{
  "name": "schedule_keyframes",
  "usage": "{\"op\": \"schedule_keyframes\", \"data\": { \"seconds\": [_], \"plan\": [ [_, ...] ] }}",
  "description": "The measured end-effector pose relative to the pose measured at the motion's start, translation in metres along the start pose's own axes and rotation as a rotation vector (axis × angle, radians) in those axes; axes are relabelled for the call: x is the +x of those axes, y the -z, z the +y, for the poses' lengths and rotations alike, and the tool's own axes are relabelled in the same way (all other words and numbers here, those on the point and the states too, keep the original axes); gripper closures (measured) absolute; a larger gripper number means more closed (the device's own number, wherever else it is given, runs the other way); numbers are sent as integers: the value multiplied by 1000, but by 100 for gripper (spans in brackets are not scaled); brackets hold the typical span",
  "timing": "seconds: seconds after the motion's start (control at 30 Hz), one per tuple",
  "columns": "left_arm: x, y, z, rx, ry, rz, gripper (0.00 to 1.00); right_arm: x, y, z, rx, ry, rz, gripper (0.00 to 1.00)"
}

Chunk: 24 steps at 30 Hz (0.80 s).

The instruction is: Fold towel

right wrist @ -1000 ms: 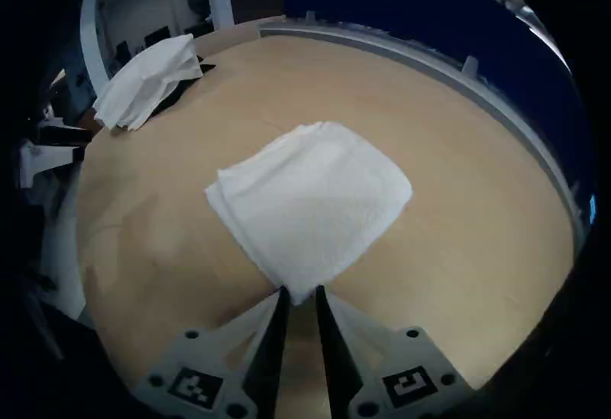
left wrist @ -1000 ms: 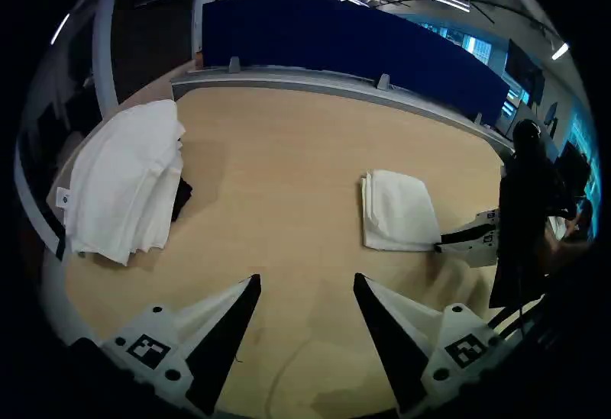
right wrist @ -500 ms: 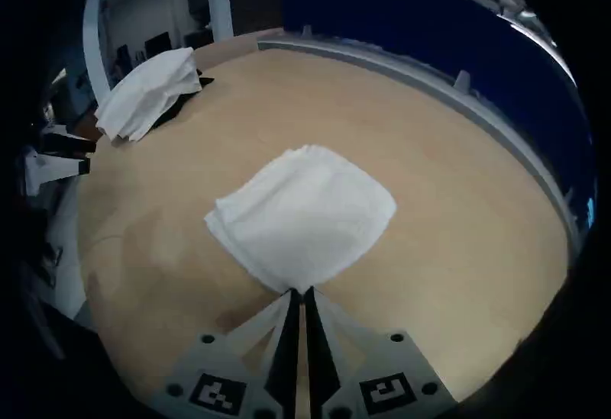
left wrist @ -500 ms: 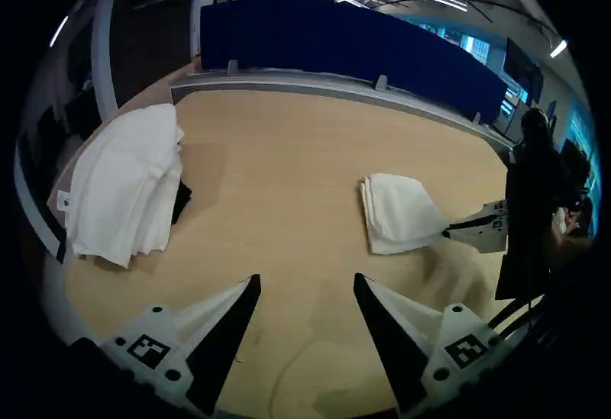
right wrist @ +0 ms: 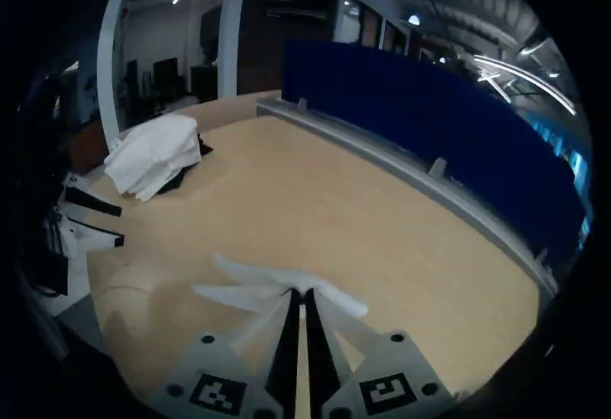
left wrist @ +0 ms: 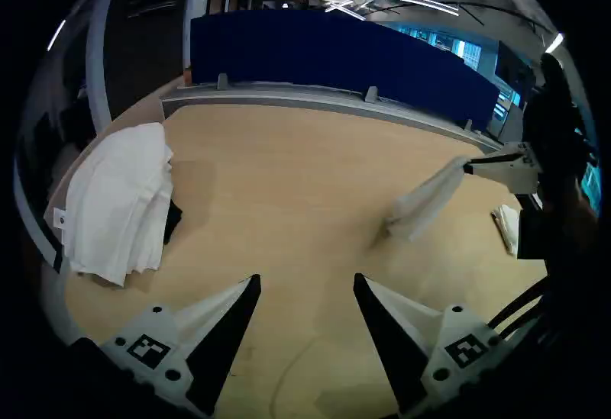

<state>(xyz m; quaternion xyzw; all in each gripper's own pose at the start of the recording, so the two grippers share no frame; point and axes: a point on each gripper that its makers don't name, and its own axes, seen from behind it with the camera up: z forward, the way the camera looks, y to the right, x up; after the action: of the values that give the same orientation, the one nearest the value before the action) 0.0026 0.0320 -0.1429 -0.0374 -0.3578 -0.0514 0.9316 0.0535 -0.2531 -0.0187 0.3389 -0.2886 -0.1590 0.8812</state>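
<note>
Holding a white towel [left wrist: 424,201] up by one corner, the right hand-held gripper [right wrist: 300,295] is closed on it.
The left gripper view shows the towel side on, hanging slanted over the bench [left wrist: 290,175], beyond the wide-open, empty left hand-held gripper [left wrist: 305,282]. The right gripper view shows the pinch close up. A pile of white cloth [left wrist: 114,198] lies well apart.

The towel [left wrist: 424,201] is plain white, like the pile of cloths [left wrist: 114,198] at the table's left edge. The table [left wrist: 290,167] is pale tan wood, with a grey rail [left wrist: 305,98] and a deep blue partition [left wrist: 336,53] along its far edge. The left gripper [left wrist: 305,278] and right gripper [right wrist: 300,293] are white with black inner finger faces and black-and-white square markers.
</note>
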Motion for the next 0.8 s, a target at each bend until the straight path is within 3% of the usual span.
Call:
{"op": "schedule_keyframes", "data": {
  "seconds": [0.3,0.8],
  "plan": [
    [7,-2,14,-29,-15,12,10,24,39,36,-52,-24,41,95],
    [11,-8,26,-50,-53,-1,10,-5,100,126,-139,-92,23,95]
  ]
}}
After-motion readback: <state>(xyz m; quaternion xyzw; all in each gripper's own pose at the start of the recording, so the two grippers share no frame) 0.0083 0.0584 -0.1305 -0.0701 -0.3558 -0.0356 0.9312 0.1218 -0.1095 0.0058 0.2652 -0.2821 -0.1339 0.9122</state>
